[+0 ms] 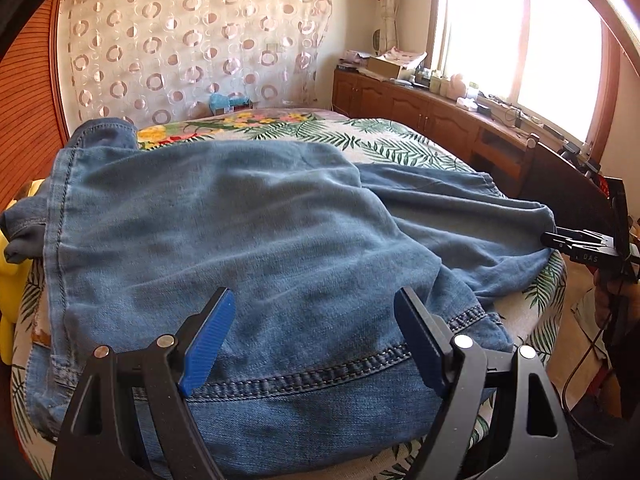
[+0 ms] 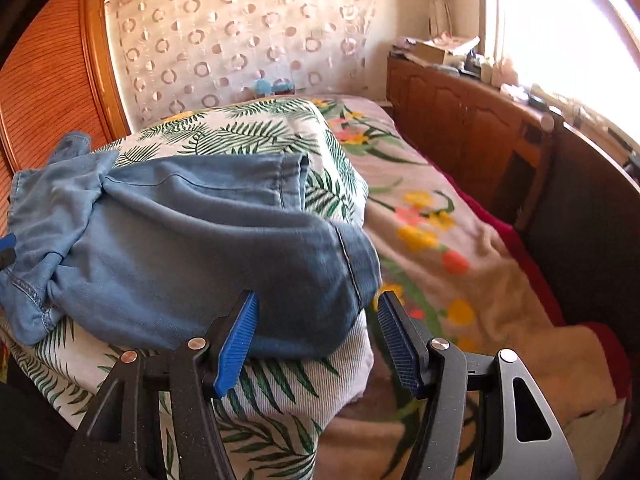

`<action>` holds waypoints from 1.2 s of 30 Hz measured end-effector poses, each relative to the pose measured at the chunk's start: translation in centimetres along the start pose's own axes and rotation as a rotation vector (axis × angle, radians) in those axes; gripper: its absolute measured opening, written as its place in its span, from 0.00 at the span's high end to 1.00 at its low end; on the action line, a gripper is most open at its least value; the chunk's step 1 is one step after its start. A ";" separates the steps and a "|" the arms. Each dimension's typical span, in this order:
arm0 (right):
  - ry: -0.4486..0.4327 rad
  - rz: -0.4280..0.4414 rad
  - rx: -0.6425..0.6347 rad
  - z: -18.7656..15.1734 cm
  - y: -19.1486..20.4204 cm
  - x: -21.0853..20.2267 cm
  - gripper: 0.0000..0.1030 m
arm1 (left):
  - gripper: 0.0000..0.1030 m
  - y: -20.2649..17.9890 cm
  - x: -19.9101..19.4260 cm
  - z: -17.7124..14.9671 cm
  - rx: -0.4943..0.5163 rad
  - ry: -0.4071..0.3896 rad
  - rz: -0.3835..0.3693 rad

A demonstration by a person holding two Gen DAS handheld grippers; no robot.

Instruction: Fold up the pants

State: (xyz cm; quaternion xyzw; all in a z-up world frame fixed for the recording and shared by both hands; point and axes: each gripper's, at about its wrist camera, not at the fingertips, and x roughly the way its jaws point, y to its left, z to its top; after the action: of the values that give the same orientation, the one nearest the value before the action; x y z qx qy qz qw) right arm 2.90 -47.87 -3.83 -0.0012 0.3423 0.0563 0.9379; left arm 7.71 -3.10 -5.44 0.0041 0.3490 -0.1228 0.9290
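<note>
Blue denim pants (image 1: 240, 240) lie spread on a leaf-print cushion (image 1: 400, 140) on the bed. My left gripper (image 1: 316, 336) is open, its blue pads either side of the stitched waistband (image 1: 320, 372), above the cloth. In the right wrist view the pant legs (image 2: 192, 248) lie across the cushion (image 2: 260, 400), hems to the right. My right gripper (image 2: 316, 340) is open at the near leg hem (image 2: 356, 272). It also shows in the left wrist view (image 1: 576, 244) at the far right by the leg end.
A floral blanket (image 2: 432, 240) covers the bed to the right. A wooden cabinet (image 1: 420, 112) with clutter runs under the window. A wooden headboard (image 2: 500, 152) borders the bed. A yellow object (image 1: 8, 300) sits at the left edge.
</note>
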 end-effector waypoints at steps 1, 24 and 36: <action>0.004 -0.001 0.005 0.0 0.2 -0.1 0.38 | 0.20 -0.1 0.1 -0.1 0.000 0.003 0.000; -0.322 0.253 -0.156 8.8 7.5 -10.6 0.91 | 0.20 3.4 -4.6 0.6 -0.081 -0.098 0.061; -0.285 0.563 -0.430 12.2 23.7 -11.0 0.90 | 0.20 6.9 -7.5 -0.5 -0.128 -0.145 0.134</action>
State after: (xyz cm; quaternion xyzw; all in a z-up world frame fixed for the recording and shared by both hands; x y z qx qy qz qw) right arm -0.13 -25.01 13.43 -0.0962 0.1758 0.3819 0.9022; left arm 3.55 5.29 -1.49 -0.0406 0.2871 -0.0380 0.9563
